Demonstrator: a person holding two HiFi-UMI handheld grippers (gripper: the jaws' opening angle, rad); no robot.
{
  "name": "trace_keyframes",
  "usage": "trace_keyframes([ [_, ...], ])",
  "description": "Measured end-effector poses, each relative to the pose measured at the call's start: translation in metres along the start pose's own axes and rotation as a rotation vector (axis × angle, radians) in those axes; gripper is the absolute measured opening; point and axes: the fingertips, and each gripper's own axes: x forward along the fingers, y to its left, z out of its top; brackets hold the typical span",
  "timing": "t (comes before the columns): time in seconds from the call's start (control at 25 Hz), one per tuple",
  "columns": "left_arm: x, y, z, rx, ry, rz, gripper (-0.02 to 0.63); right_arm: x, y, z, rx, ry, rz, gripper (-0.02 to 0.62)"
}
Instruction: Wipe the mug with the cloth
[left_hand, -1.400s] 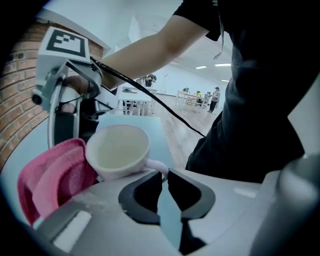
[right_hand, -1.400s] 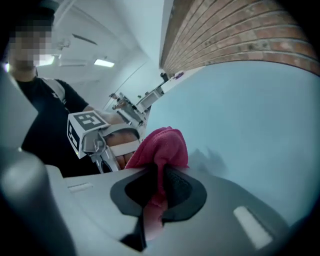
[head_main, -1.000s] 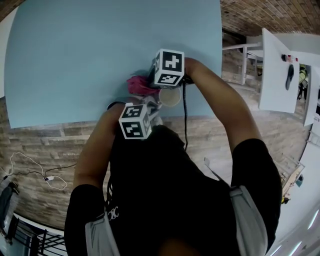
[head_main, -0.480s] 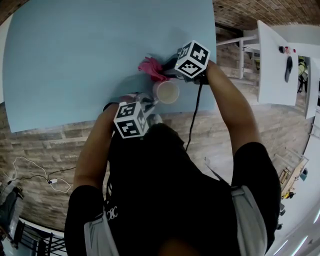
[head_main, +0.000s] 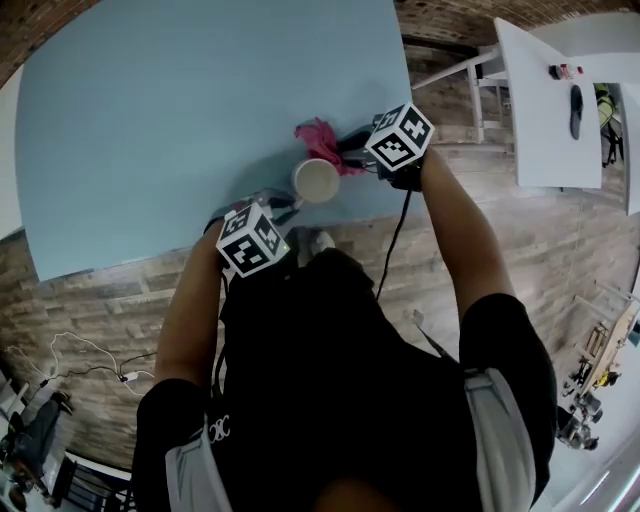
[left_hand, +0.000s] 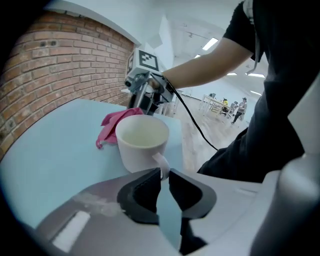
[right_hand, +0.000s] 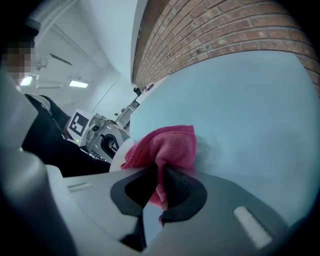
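Our left claw (left_hand: 165, 176) is nearly closed, and its two tips look pinched on the curved handle of the cream-white round pottery mug (left_hand: 142, 139). The mug stands upright on the smooth light blue table (head_main: 180, 100), close to the edge nearest us. Its handle points at that claw.

Our right claw (right_hand: 161, 181) is clamped on a bunched-up pink fuzzy cloth (right_hand: 167, 146). The cloth sits just past the mug, on the side far from us. We cannot tell if the two touch.

So the mug is in the middle, between our two claws (one steadies it, one brings the rag). We think the right claw must move toward us to rub the mug's wall. A hard push could slide the mug off the edge.

Around us are a red brick wall (left_hand: 45, 65), a wooden plank floor (head_main: 120, 290) and a white table (head_main: 545, 100) farther off.
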Motion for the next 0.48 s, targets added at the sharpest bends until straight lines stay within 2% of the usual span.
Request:
trace_keyframes([
  [0.16,0.003,-0.007,-0.002,-0.027,0.006,-0.003,0.058,-0.001,0.011,-0.019,0.023,-0.081,-0.021,0.037],
  [0.36,0.016,-0.008,0.008,-0.097,-0.038,0.028,0.058,0.010,0.031,-0.050,0.047,-0.107,0.002,0.037],
  [0.48,0.024,-0.005,0.016,-0.090,-0.049,0.064,0.051,0.024,0.043,-0.057,0.045,-0.138,-0.005,0.037],
])
